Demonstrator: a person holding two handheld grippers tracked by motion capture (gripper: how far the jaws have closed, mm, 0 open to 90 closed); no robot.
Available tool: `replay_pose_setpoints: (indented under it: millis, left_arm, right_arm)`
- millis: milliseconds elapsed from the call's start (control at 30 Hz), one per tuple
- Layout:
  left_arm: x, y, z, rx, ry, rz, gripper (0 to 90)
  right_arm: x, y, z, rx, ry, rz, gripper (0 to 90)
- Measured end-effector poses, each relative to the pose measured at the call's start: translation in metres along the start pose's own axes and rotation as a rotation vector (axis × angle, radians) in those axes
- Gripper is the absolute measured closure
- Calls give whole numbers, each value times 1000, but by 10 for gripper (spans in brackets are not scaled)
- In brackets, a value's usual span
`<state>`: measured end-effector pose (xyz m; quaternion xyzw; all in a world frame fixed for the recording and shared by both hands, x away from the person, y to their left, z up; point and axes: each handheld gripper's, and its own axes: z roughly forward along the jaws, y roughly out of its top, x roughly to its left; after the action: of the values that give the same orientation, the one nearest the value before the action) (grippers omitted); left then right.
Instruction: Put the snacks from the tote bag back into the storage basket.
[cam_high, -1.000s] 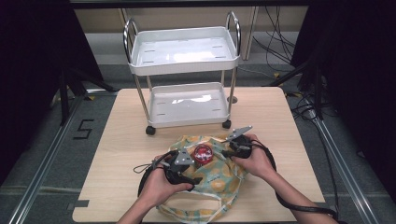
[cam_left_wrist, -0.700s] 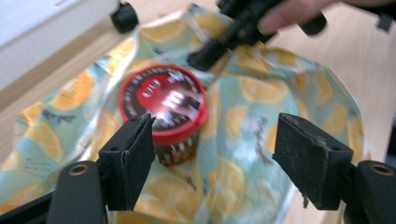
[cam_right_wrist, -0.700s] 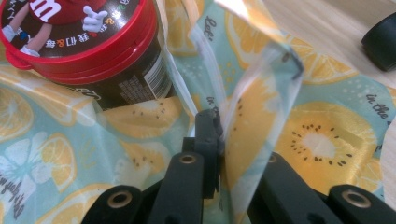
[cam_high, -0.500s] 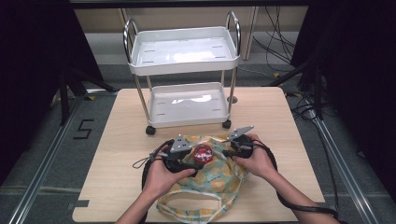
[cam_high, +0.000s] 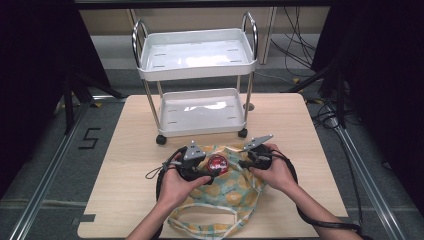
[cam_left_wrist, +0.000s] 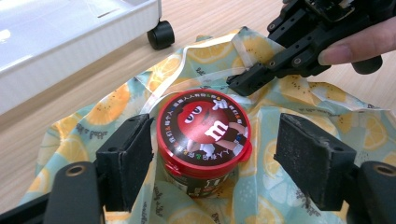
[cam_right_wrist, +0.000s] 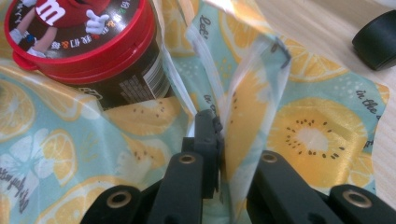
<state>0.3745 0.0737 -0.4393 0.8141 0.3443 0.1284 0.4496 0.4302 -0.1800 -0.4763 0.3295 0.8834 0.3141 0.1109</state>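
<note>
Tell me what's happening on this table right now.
A person is working with a fruit-print fabric bag lying on the wooden table in front of a white two-shelf cart. The right gripper is shut on the bag's edge, holding it up. The left gripper is open, its jaws on either side of a red-lidded candy tub that stands in the bag's opening, not yet squeezed.

High view: fixed above person's side, looks fwd + down; whole table (cam_high: 125, 200) and white cart (cam_high: 197, 65) in frame, far off.
Left gripper view: rides low, v. close, faces candy tub (cam_left_wrist: 203, 128) on fruit-print bag (cam_left_wrist: 322, 112).
Right gripper view: closer yet, looks down at bag fold.
Shared: tub, bag, cart wheel (cam_right_wrist: 376, 39).
</note>
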Motion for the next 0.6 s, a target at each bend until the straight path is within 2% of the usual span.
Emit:
replay_pose_setpoints:
  millis: [33,100,133,167,200,233,267,333,367,400,433,500,533,567,600]
  left_arm:
    - [0,0,-1,1,5,4,265]
    - [1,0,-2,2,1,-1,264]
    - [0,-1,-1,-11,4,-13,264]
    - [1,-2,-3,2,15,6,264]
    - [1,-2,-3,6,17,16,264]
    - [1,-2,-3,8,19,17,263]
    - [0,-3,-3,8,13,0,263]
    - [0,-3,-2,6,15,9,261]
    - [0,-3,-1,6,15,5,260]
    - [0,-3,0,10,6,1,259]
    - [-1,-3,2,6,13,7,259]
    - [-2,-3,5,13,10,7,257]
    - [-3,-3,7,9,8,2,256]
    - [-3,-4,7,20,16,7,254]
    - [-3,-5,9,21,11,17,252]
  right_arm:
    - [2,2,-4,22,30,28,863]
    - [2,2,-5,18,23,25,863]
    - [4,2,-5,17,32,43,864]
    - [4,3,-5,16,35,31,864]
    - [3,2,-3,-13,47,16,862]
    - [3,3,-2,-21,36,-6,862]
    - [4,2,0,-32,38,-11,862]
    - [4,5,-3,-2,46,-14,862]
    - [3,3,0,-33,36,-30,862]
    - [2,4,0,-27,33,-33,861]
    - [2,5,-2,-5,52,-17,861]
    - [0,6,-1,-10,53,-26,861]
    - [1,6,-2,2,66,-2,860]
    - [-1,5,0,-9,57,-27,860]
    - [-1,5,0,-8,56,-25,860]
